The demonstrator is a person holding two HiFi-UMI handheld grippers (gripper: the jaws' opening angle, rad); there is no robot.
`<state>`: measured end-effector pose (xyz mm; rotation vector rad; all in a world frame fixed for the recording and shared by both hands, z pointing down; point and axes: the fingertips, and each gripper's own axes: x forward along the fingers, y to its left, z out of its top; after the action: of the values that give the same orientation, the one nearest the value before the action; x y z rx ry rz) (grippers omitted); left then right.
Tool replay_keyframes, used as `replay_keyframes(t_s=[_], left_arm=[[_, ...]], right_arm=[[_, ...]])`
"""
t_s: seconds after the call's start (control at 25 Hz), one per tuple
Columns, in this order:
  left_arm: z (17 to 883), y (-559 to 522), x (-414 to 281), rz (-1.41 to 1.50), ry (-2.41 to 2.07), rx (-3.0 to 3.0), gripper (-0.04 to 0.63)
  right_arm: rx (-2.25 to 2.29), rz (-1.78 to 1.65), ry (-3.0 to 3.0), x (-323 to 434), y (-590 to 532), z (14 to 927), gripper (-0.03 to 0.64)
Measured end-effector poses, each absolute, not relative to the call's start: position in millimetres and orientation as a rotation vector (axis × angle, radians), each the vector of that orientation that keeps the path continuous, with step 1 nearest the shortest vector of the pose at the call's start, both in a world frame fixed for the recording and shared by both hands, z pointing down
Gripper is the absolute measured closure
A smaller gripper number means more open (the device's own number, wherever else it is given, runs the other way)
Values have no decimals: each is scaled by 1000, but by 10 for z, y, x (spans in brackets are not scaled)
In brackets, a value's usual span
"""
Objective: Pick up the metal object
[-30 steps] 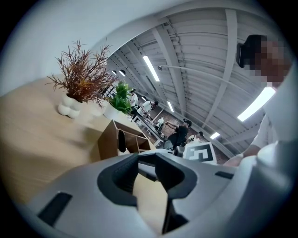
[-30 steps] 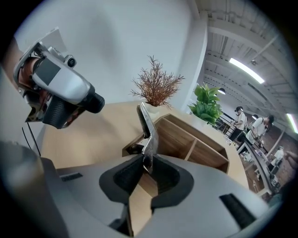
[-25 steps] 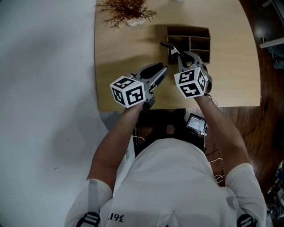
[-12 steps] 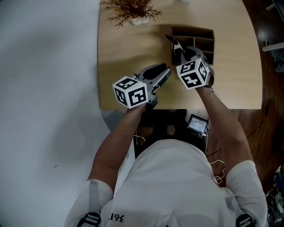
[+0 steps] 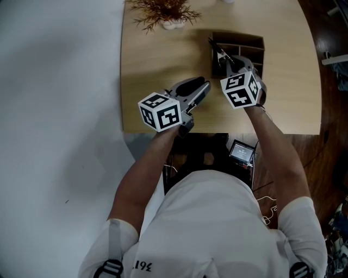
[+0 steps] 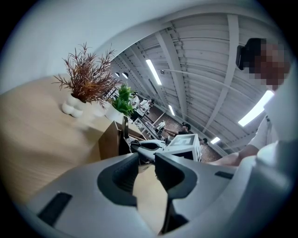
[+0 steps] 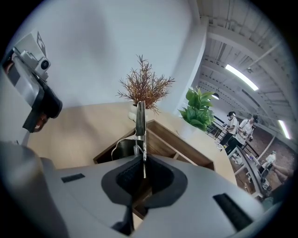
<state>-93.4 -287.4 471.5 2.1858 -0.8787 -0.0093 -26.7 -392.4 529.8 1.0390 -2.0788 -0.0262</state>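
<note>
A thin metal clip [image 7: 140,122] with a small spring stands up out of my right gripper [image 7: 142,162], which is shut on its lower end. In the head view that gripper [image 5: 229,61] hovers at the near left corner of a wooden divider box [image 5: 247,42], with the metal clip [image 5: 218,50] pointing away over the box. My left gripper [image 5: 201,87] hangs over the table just left of it. Its jaws [image 6: 147,158] are a small gap apart with nothing between them.
The light wooden table [image 5: 152,70] ends close in front of the person. A dried reddish plant in a white pot [image 5: 163,12] stands at the far edge, a green plant [image 7: 198,111] behind the box. A small screen device [image 5: 241,152] sits below the table edge.
My right gripper has carried the metal clip farther from the person and a little right, up to the box. The left gripper has hardly moved.
</note>
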Motion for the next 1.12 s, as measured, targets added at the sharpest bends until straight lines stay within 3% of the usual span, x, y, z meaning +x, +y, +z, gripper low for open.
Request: replay_keyframes(t_s=[1.12], left_arm=[[4316, -2743, -821, -66, -876, 2289, 508]], right_arm=[[1120, -90, -2151, -165, -3708, 4667, 614]])
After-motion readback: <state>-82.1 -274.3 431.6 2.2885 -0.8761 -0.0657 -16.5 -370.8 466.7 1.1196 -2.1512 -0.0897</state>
